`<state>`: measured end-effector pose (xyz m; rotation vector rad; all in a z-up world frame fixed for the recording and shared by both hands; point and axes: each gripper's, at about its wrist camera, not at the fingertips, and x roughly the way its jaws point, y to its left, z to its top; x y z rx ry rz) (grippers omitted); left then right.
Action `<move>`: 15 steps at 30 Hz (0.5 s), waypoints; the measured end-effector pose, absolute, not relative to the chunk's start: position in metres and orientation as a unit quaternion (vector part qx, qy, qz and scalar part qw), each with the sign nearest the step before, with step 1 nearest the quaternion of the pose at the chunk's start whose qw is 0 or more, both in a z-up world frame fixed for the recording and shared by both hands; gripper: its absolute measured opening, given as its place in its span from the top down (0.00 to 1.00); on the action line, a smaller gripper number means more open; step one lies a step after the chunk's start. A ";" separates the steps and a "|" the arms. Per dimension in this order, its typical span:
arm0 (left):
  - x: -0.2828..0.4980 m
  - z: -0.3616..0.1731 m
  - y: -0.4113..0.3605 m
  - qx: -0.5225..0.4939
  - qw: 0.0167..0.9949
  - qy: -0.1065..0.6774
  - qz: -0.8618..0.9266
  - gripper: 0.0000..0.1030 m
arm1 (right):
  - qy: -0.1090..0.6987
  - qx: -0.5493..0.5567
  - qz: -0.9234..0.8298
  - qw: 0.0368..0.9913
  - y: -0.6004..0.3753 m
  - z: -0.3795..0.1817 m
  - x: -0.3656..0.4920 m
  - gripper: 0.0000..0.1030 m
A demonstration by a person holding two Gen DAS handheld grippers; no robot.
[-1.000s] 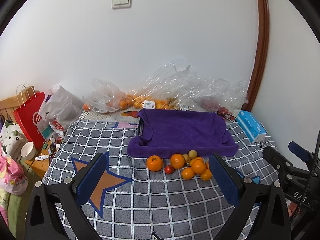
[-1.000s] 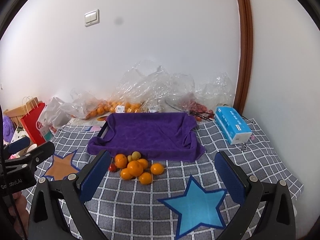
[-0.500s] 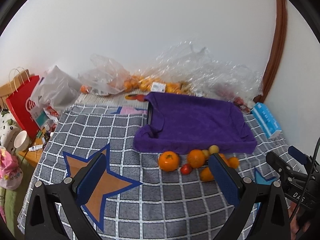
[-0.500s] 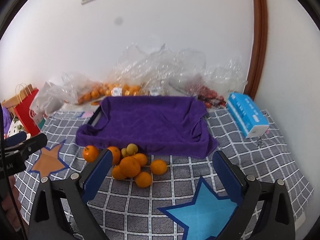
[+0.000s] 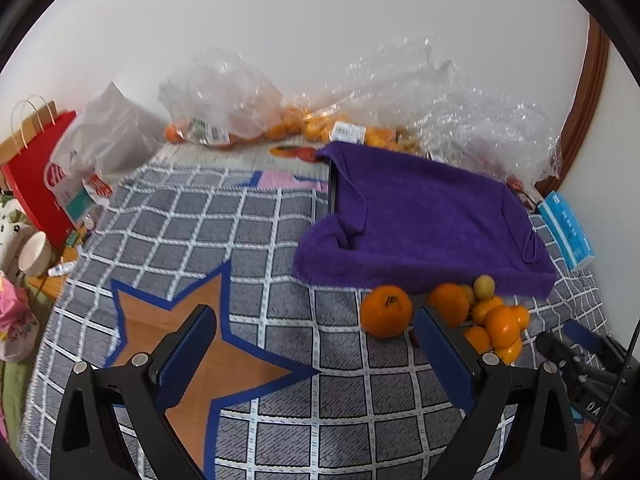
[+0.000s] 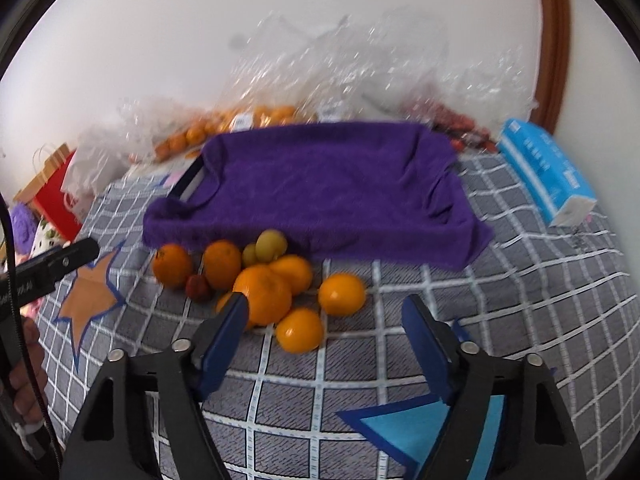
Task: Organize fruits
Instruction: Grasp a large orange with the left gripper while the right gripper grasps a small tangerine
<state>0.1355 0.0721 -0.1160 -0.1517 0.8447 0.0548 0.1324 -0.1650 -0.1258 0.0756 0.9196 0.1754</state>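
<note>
Orange citrus makes up most of the fruit pile (image 6: 264,284), a loose cluster lying on the grey checked cloth (image 6: 500,300) just in front of the purple towel (image 6: 320,184). The fruits are round and glossy, some deep orange, some paler yellow-orange. Two small yellow-green fruits (image 6: 266,246) sit at the back of the heap against the towel's edge, and a small red fruit (image 6: 197,287) is wedged low between two oranges on the pile's left side. One large orange (image 5: 386,310) with a dark stem mark lies slightly apart on the left of the group; another orange (image 6: 342,294) sits a little apart on the right. The towel is draped over a dark-rimmed tray.

Above the cloth, the right tongs (image 6: 324,318) are closing with nothing pressed between the blue pads; the nearest orange shows between them and the left pad stands in front of the biggest one. The left tongs (image 5: 316,332) are spread wide and hold nothing, over the orange star (image 5: 192,344) printed on the cloth.
</note>
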 end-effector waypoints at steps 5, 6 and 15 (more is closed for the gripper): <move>0.140 -0.129 0.069 -0.069 0.903 0.423 0.018 0.04 | 0.463 0.027 0.098 0.881 -0.158 -0.146 0.131 0.39; 0.140 -0.130 0.068 -0.068 0.903 0.424 0.016 0.04 | 0.466 0.024 0.100 0.879 -0.156 -0.150 0.132 0.40; 0.143 -0.143 0.059 -0.070 0.900 0.431 -0.002 0.04 | 0.476 0.013 0.121 0.871 -0.145 -0.170 0.145 0.64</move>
